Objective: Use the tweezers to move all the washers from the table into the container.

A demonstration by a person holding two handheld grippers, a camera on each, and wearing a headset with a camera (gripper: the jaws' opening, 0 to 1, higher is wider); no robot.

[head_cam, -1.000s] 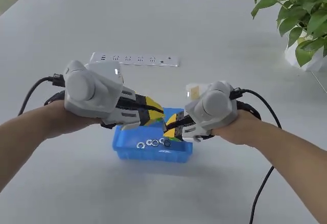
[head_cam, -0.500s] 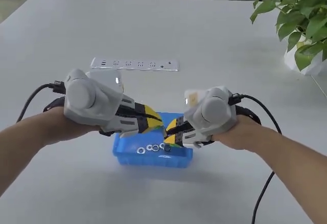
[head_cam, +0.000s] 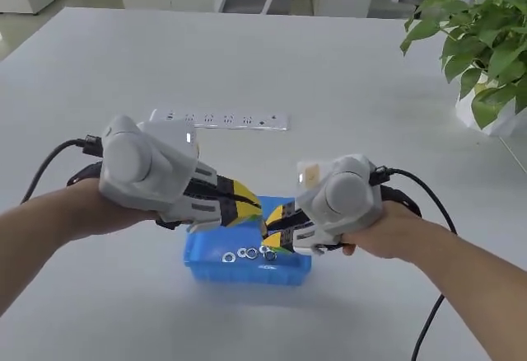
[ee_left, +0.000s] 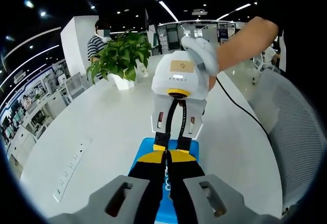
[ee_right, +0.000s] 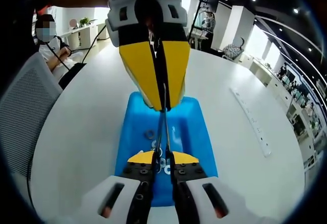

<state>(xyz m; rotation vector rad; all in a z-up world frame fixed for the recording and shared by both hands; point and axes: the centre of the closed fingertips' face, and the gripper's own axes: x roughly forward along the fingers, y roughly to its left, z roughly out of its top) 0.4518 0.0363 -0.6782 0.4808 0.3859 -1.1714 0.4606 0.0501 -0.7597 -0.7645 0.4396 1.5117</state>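
A blue container (head_cam: pixel 247 269) stands on the white table, with several washers (head_cam: pixel 247 253) lying in it. The thin metal tweezers (ee_right: pixel 163 119) hang over it, running between the two grippers' tips. My left gripper (head_cam: pixel 254 206) is shut on one end; in the right gripper view this left gripper (ee_right: pixel 163 101) comes down from the top. My right gripper (head_cam: pixel 270 218) is shut on the other end, its yellow tips (ee_right: pixel 163 157) just above the washers (ee_right: pixel 150 134) in the container (ee_right: pixel 189 132). In the left gripper view, my left gripper (ee_left: pixel 166 155) meets the right gripper (ee_left: pixel 168 144) tip to tip.
A white power strip (head_cam: pixel 218 119) lies on the table beyond the container. A potted plant (head_cam: pixel 482 39) stands at the far right edge. Black cables trail back from both grippers. A mesh chair (ee_right: pixel 25 116) and a seated person are off the table's side.
The head camera has tilted, shifting the whole picture. Both grippers stay shut on the tweezers over the container, and the washers lie as before.
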